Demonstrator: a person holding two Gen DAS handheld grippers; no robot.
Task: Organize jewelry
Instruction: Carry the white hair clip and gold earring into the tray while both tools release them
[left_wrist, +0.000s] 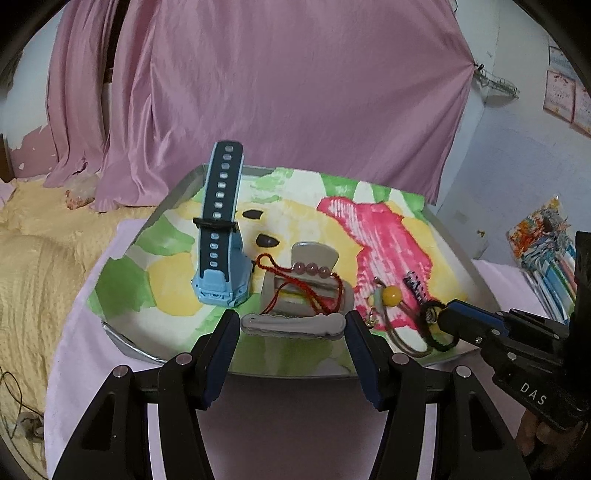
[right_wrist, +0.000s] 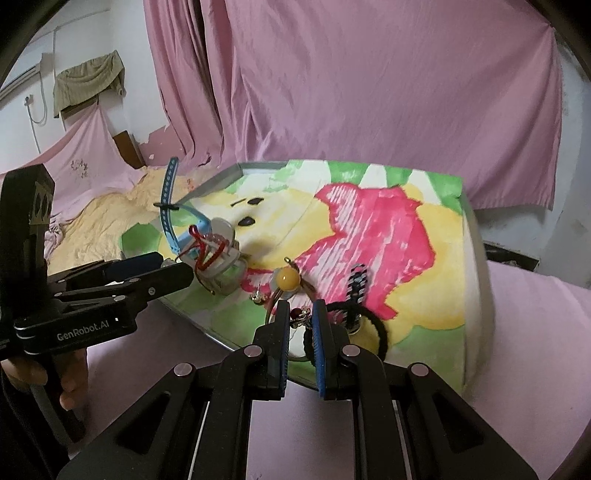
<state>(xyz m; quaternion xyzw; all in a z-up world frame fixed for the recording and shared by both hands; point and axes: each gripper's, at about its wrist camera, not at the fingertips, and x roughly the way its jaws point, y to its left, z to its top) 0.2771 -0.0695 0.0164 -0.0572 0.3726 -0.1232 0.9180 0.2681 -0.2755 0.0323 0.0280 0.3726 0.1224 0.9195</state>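
Tray (left_wrist: 122, 345): sitting on a pink-covered bed, lined with a painted sheet in green, yellow and pink; it is serving as the one place where the jewelry is being gathered.
Watch (left_wrist: 218, 236): light blue with a dark perforated strap, standing on its case at the tray's left, strap rising upright.
Hair claw (left_wrist: 310, 280): grey, lying mid-tray, with a red cord (left_wrist: 295, 286) carrying pink beads draped over it.
Hair clip (left_wrist: 293, 325): long, grey, scalloped, lying along the tray's near edge.
Left hand-held gripper (left_wrist: 291, 325): standing wide open, fingers flanking the hair clip, not pinching it; judged to be lining up a grasp.
Yellow bead (right_wrist: 287, 278): round, glossy, on a thin wire hoop, just right of the hair claw.
Black hair tie (right_wrist: 373, 325): fuzzy loop at the tray's near right, a checked ribbon beside it.
Right hand-held gripper (right_wrist: 299, 325): fingers narrowed around a small trinket with a red bead; whether actually gripping it, I cannot tell.
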